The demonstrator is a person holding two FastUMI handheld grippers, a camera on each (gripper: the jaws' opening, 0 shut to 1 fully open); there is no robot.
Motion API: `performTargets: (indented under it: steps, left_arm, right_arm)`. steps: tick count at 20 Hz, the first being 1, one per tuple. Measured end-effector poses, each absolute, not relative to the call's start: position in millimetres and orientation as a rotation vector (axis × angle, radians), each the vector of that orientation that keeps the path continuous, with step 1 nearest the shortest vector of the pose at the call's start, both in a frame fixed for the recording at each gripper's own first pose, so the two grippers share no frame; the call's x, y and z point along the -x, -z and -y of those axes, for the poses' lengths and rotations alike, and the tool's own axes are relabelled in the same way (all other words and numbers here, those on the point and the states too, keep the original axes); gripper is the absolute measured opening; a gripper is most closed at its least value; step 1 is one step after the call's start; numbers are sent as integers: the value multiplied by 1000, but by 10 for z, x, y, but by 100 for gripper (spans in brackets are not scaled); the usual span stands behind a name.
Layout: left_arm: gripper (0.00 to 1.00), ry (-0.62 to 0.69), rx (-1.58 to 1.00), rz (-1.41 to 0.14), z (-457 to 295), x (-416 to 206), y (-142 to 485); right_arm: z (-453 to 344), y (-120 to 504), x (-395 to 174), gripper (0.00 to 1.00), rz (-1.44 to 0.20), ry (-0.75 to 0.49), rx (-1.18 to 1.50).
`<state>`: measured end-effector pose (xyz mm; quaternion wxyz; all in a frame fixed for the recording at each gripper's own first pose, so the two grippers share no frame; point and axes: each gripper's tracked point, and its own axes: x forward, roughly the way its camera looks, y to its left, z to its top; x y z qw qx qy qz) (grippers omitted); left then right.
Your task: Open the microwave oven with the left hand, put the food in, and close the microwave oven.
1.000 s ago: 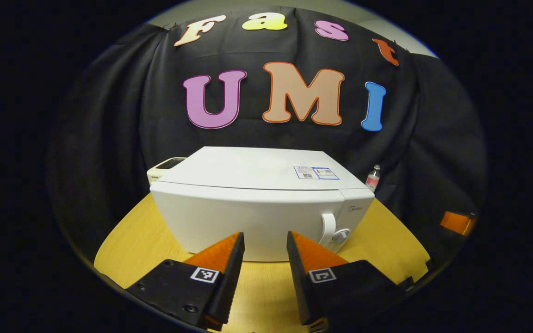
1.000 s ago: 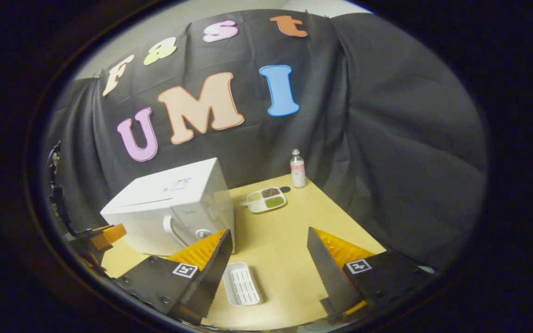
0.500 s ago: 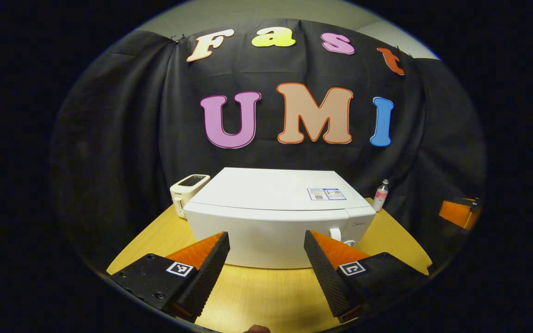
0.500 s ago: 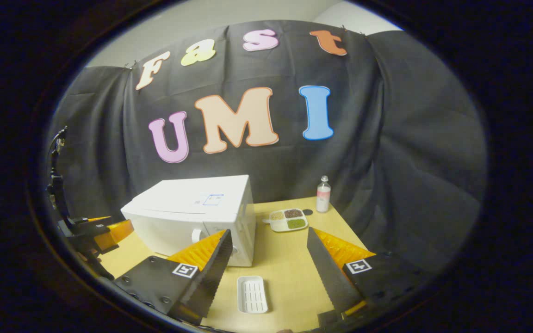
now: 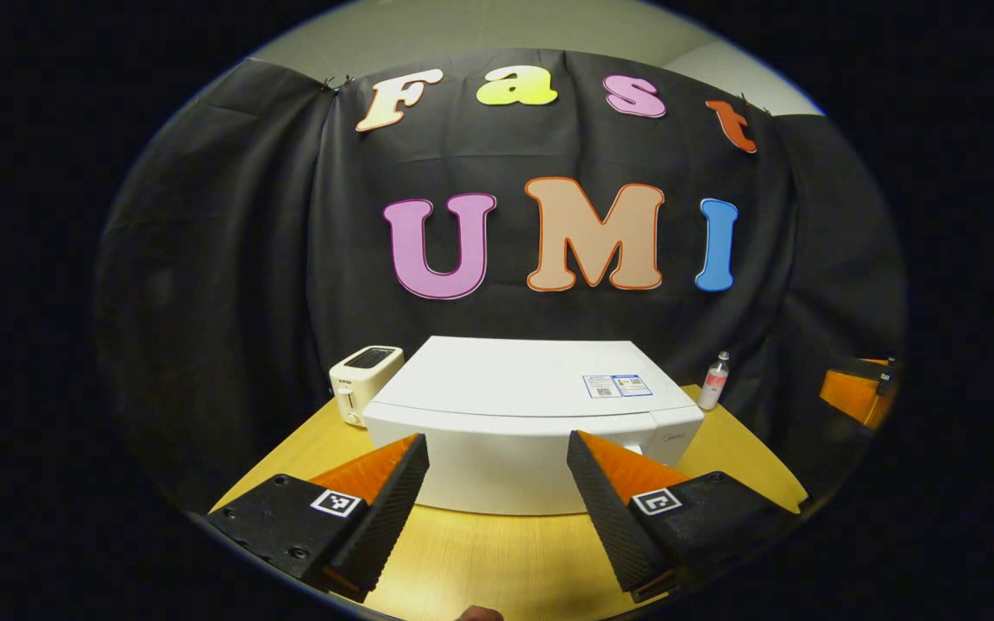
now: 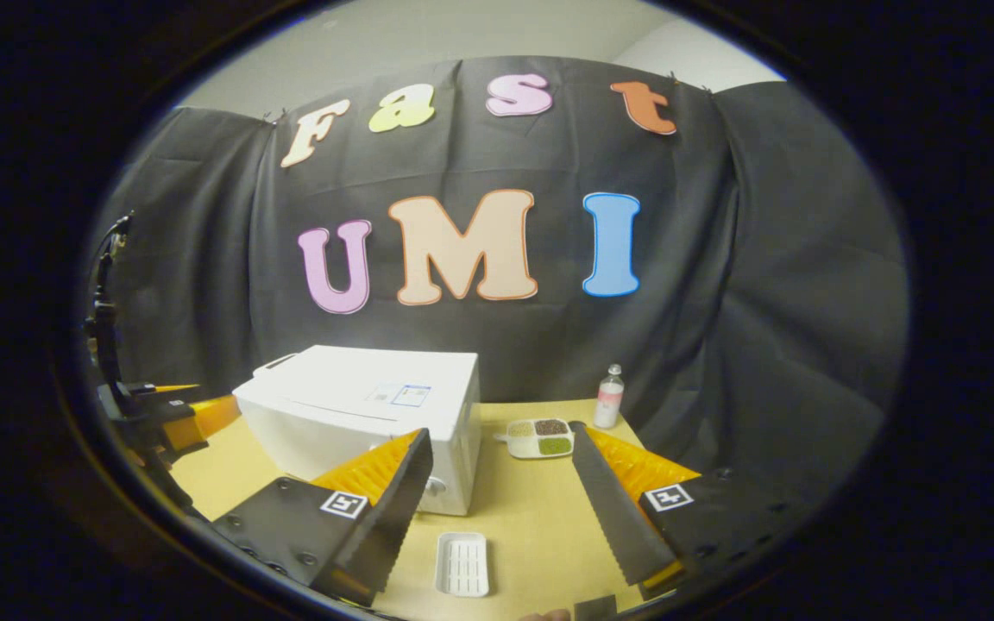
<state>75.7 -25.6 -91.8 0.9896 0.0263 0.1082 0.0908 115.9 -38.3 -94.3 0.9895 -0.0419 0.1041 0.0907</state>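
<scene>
Three grain heaps fill divided dish (image 6: 537, 438); white tray (image 6: 462, 564) bare.

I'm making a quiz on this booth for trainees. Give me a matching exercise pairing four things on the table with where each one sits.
Things:
1. white microwave oven
2. cream toaster
3. small clear bottle with pink label
4. white divided tray of grains

Places:
A. at the table's back edge, by the cloth wall
B. middle of the wooden table, door shut
C. between the microwave oven and the bottle
D. behind the microwave oven's left rear corner

Pairs: 1-B, 2-D, 3-A, 4-C
</scene>
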Motion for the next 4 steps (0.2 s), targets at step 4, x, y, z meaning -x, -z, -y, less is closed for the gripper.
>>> performTargets:
  steps: [4]
  left_arm:
    - [98,-176,-69,-214,287,-774,909]
  right_arm:
    - [417,949,-1159,92,-215,-183,73]
